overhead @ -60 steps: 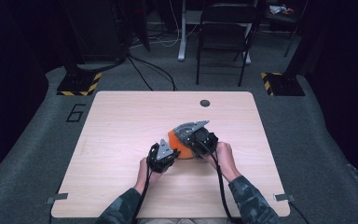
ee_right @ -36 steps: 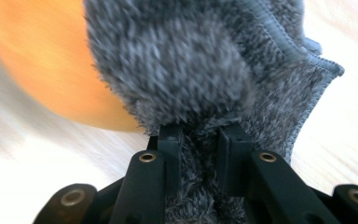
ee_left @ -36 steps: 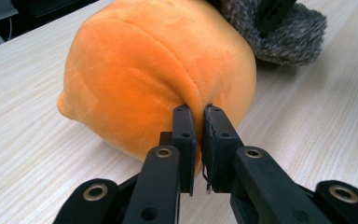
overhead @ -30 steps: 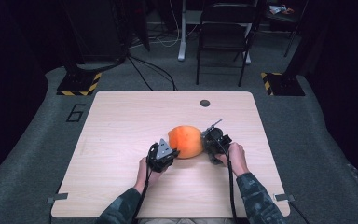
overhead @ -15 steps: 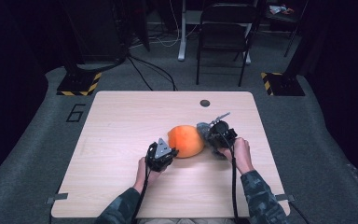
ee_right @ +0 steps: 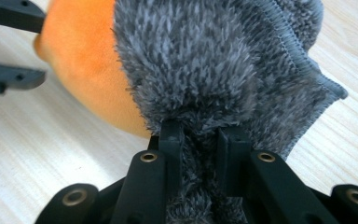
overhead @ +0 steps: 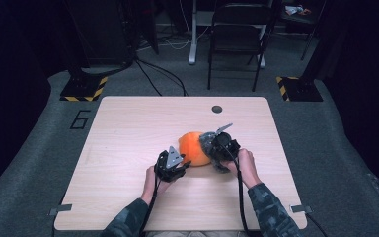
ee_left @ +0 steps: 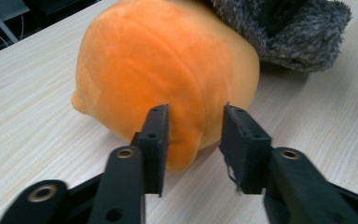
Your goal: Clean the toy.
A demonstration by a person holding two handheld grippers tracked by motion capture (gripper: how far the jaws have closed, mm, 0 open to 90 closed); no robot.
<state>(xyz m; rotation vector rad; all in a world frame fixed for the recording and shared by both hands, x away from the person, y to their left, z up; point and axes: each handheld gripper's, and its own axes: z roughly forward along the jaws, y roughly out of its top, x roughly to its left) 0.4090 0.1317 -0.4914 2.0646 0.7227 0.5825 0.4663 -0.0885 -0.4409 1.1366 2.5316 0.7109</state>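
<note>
Near the middle of the table [overhead: 128,148], your orange plush toy [overhead: 193,147] lies on its side, long axis running left to right, its grey fuzzy cap [overhead: 208,141] end toward your right. Your right hand-held gripper [ee_right: 200,140] is clamped on the cap, seemingly half pulled over the toy. Your left hand-held gripper [ee_left: 193,140] has just been opening; its jaws straddle the toy's orange end without pressing. Seating the cap fully looks left.
</note>
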